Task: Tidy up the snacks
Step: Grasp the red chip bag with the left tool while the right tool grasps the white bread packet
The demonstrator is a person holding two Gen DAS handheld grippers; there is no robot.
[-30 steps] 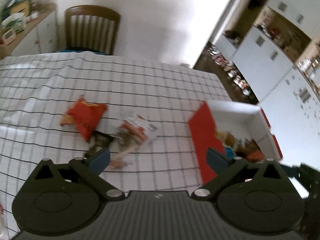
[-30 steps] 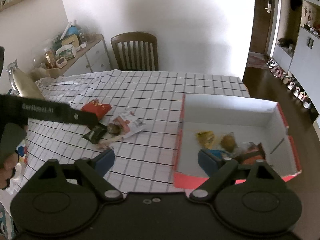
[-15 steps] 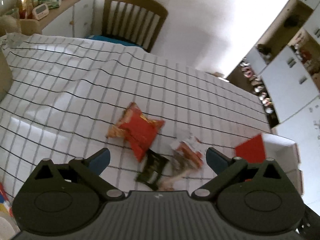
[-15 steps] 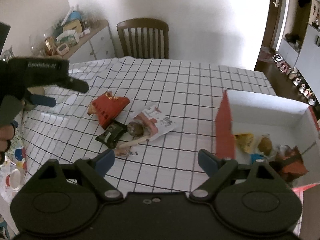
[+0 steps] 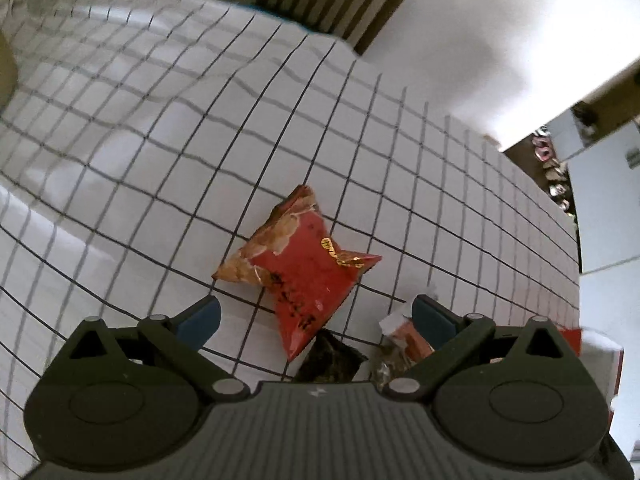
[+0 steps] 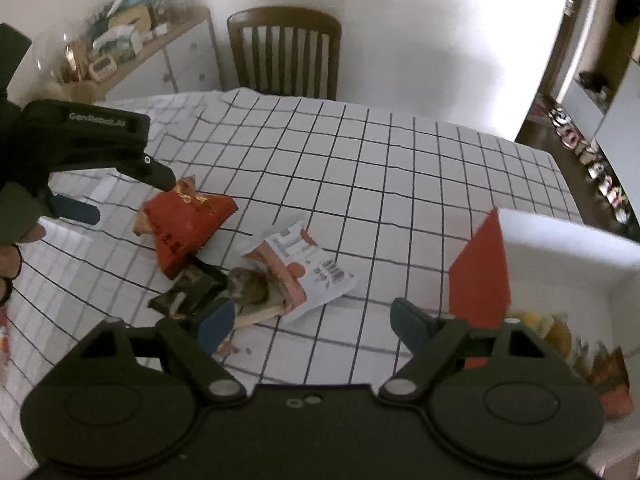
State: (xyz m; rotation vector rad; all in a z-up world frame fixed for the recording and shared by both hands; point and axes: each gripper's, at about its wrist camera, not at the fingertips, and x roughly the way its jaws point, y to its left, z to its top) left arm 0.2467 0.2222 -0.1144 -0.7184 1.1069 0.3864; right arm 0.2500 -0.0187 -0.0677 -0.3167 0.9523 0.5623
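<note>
On the table (image 6: 400, 168), three snack packets lie clustered left of the box (image 6: 560, 248): the chip bag (image 6: 188, 224) leftmost, the dark packet (image 6: 188, 292) just before it, the torn pouch (image 6: 296, 268) rightmost. More snacks (image 6: 560, 332) lie in the box. A chair (image 6: 284, 52) stands behind the table.
</note>
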